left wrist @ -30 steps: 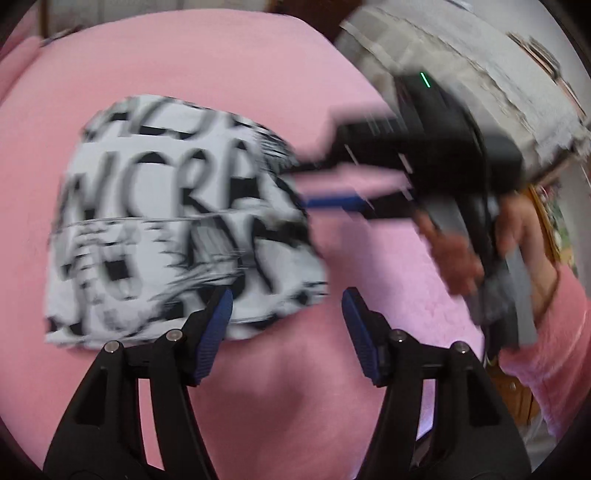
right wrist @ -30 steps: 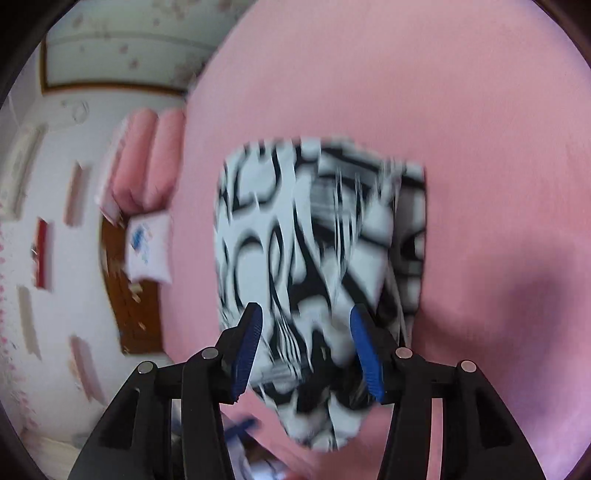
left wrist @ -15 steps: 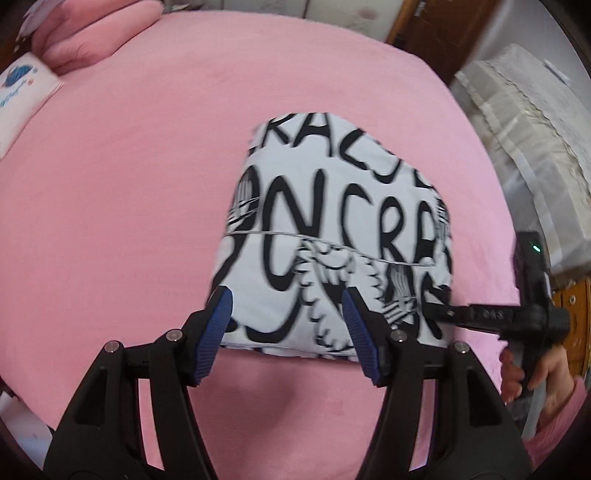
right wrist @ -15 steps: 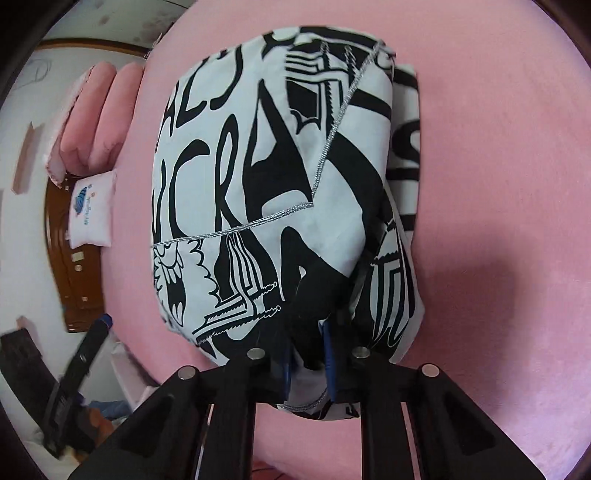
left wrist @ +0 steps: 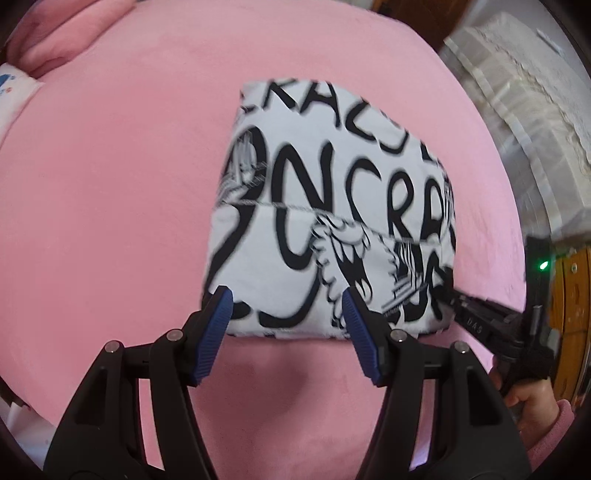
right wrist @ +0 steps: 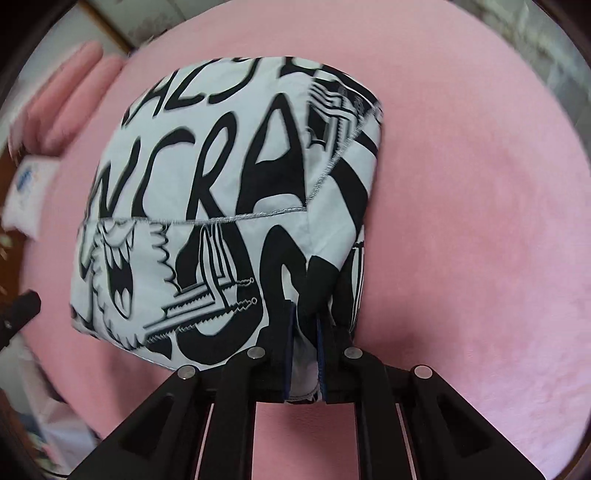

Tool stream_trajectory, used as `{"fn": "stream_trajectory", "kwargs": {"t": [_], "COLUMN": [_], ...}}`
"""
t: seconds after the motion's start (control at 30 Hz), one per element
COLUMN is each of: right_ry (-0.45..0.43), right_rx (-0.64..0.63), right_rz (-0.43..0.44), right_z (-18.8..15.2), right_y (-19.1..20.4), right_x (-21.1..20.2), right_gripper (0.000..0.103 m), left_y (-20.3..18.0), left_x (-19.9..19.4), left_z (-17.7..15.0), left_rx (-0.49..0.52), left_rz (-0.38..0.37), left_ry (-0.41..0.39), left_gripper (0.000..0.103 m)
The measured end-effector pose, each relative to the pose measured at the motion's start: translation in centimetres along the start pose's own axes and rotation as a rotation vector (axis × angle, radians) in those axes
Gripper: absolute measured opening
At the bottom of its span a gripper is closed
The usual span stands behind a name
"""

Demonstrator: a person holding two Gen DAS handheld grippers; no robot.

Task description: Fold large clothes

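Note:
A white garment with bold black lettering point(left wrist: 332, 206) lies folded into a compact rectangle on the pink bed point(left wrist: 110, 184). My left gripper point(left wrist: 286, 321) is open and empty, its blue pads straddling the near edge of the garment without gripping it. My right gripper point(right wrist: 306, 328) is shut on the garment's near right corner point(right wrist: 295, 258); white cloth shows between its pads. In the left wrist view the right gripper point(left wrist: 491, 325) reaches in from the right at that corner.
Pink pillows point(left wrist: 62, 33) and a white cushion point(left wrist: 11, 92) lie at the bed's far left. A lace-covered white bundle point(left wrist: 524, 122) and wooden furniture point(left wrist: 569, 288) stand to the right. The bed edge drops off at the near left point(right wrist: 44, 406).
The left gripper swung over to the garment's near edge. The right gripper closed on the garment's corner and has kept hold of it.

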State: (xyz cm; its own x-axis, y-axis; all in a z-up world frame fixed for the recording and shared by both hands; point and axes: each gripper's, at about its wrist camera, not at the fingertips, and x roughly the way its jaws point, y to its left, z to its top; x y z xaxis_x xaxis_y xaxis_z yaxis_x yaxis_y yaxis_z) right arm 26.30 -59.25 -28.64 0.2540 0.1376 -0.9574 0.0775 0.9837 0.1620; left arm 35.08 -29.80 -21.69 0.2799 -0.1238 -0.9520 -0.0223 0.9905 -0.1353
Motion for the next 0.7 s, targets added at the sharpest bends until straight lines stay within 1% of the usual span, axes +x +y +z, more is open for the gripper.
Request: {"fn": "stream_trajectory", "kwargs": {"t": [0.07,0.1,0.13,0.2,0.23,0.27,0.3,0.33,0.37,0.4,0.47,0.5,0.53,0.57,0.63,0.7], "right_ry": [-0.055,-0.099,-0.145,-0.21,-0.241,-0.259,-0.256,-0.244,-0.22,-0.169,-0.085,-0.029,-0.001,0.025,0.055,0.055], "right_rx": [0.01,-0.013,-0.056,-0.119,-0.138,-0.141,-0.124,-0.103,-0.067,-0.022,0.039,0.06,0.063,0.056,0.043,0.059], "right_rz": [-0.017,-0.046,-0.077,-0.152,-0.158,-0.116,-0.03,0.043,0.131,0.25,0.361,0.384,0.389,0.388,0.35,0.328], "right_z": [-0.4,-0.9,-1.4,-2.3,-2.7,-3.0,-3.0,-2.6,-2.4,-2.5,-1.9,-2.1,-2.2,-2.3,-2.6,-2.6], "right_y": [1.3,2.0,2.7,3.4,3.8,3.8,3.8,4.7,5.5,5.6,7.8,8.3,9.1,9.8,10.8,10.7], "right_x": [-1.9,-3.3,-4.6,-6.5,-7.3,-8.0,-8.3,-7.9,-7.3,-6.5,-4.1,-2.6,-1.8,-0.7,1.6,3.2], "right_gripper": [0.01,0.01,0.01,0.011,0.015,0.015,0.015,0.015,0.015,0.015,0.012,0.01,0.005,0.002,0.001,0.001], "left_y": [-0.1,-0.3,-0.3,-0.4,-0.4,-0.4,-0.3,-0.2,-0.2,0.0,-0.2,-0.2,-0.3,-0.2,0.0,0.5], "left_x": [0.2,0.3,0.4,0.8,1.3,1.7,2.2,2.6,3.0,3.3,4.3,4.9,5.6,6.4,7.9,9.1], "left_z": [-0.1,-0.2,-0.3,-0.2,-0.2,-0.1,0.0,0.2,0.3,0.4,0.7,0.7,0.7,0.8,0.8,1.0], "left_rx": [0.023,0.034,0.045,0.058,0.054,0.043,0.028,0.018,0.01,0.006,0.002,-0.001,0.0,-0.002,-0.018,-0.047], "left_rz": [-0.009,-0.019,-0.031,-0.059,-0.064,-0.072,-0.099,-0.128,-0.155,-0.188,-0.204,-0.2,-0.191,-0.178,-0.162,-0.159], "left_ry": [0.012,0.015,0.017,0.024,0.034,0.047,0.064,0.077,0.086,0.097,0.116,0.131,0.15,0.173,0.212,0.251], "left_gripper": [0.058,0.056,0.051,0.044,0.036,0.031,0.021,0.014,0.011,0.005,0.005,0.005,0.005,0.005,0.005,0.005]}}
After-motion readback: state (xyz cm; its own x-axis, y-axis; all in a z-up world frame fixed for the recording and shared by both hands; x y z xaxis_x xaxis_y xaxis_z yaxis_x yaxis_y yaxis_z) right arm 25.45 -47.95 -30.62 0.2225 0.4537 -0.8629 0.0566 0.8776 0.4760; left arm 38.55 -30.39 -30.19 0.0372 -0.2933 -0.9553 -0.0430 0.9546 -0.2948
